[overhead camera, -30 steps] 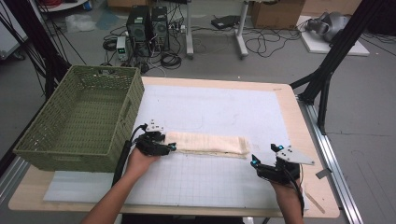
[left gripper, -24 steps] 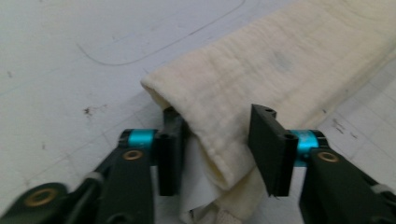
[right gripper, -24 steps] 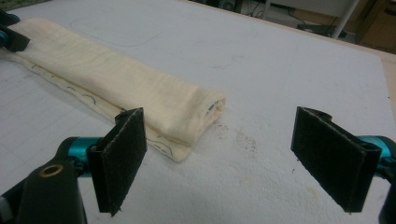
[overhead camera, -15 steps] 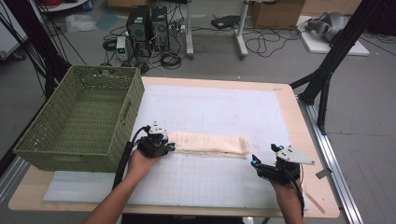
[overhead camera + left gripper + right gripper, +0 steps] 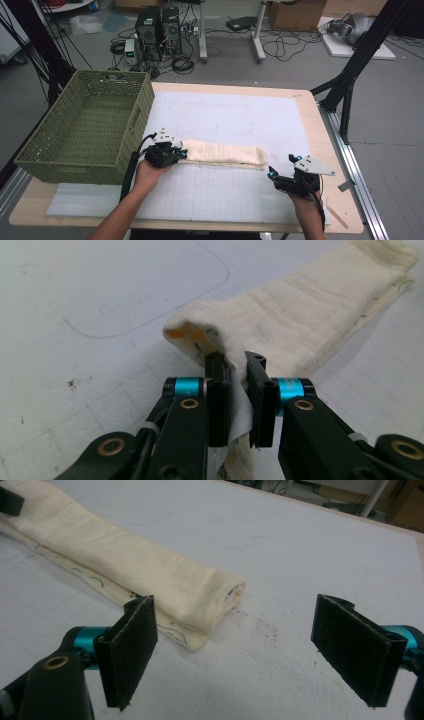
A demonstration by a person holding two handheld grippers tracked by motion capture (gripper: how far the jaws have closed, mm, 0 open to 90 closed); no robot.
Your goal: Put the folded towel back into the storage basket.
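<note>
Folded cloth [image 5: 222, 153]: long axis across the table. Our left gripper [image 5: 240, 375] pinches its near end; right gripper [image 5: 250, 650], jaws wide, waits beside the other.

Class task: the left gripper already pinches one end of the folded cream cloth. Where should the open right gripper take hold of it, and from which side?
Grip the free right end of the cloth, coming in low from the right gripper side. That rounded folded end lies flat just ahead of the open jaws, likely thin enough to pinch.
</note>
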